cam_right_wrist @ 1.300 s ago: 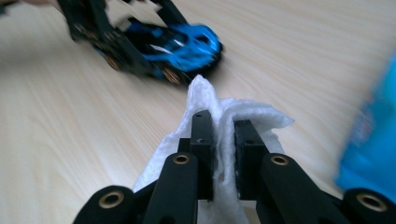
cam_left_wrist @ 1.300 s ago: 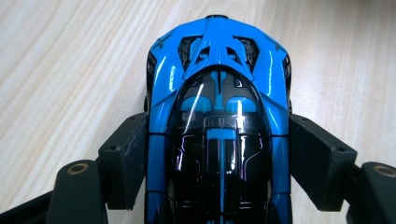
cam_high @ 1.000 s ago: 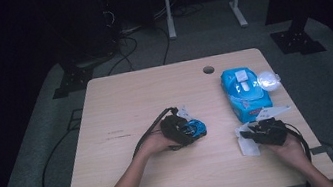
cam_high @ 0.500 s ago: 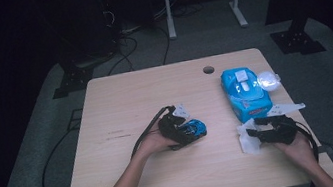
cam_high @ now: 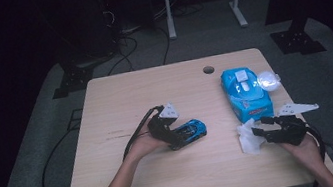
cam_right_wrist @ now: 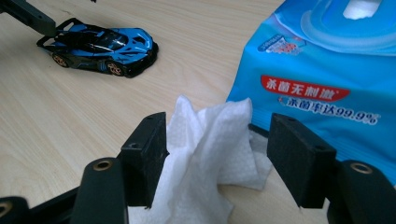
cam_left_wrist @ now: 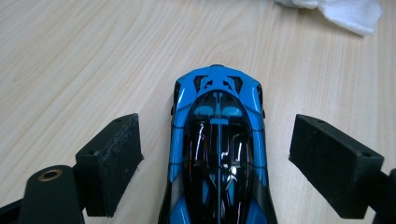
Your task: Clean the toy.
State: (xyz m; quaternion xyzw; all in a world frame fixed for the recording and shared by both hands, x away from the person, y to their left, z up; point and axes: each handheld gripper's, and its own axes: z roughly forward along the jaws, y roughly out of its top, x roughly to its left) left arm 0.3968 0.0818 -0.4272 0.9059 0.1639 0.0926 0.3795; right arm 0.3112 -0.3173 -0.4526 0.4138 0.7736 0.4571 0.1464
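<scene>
A blue and black toy car [cam_high: 188, 132] sits on the wooden table [cam_high: 154, 90] left of centre. My left gripper [cam_high: 177, 136] reaches over its rear end. In the left gripper view the car [cam_left_wrist: 218, 149] lies between the pads with a gap on each side. The left gripper [cam_left_wrist: 217, 121] is open, its jaws having just been opening. A crumpled white wipe [cam_high: 249, 140] lies at the tips of my right gripper [cam_high: 260, 128]. In the right gripper view the wipe [cam_right_wrist: 205, 140] stands up between the spread pads. The right gripper [cam_right_wrist: 218, 121] is open, and its jaws have also just been opening.
A blue pack of wet wipes [cam_high: 245, 93] lies at the right of the table, just behind the wipe. A shiny round plastic piece [cam_high: 268, 80] rests beside it. A cable hole [cam_high: 208, 70] sits near the far edge. Black stands and cables are on the floor beyond.
The right hand has drawn back to the right, and the wipe now stands loose in front of its jaws. The left hand has lifted slightly off the car, which stays in place.
</scene>
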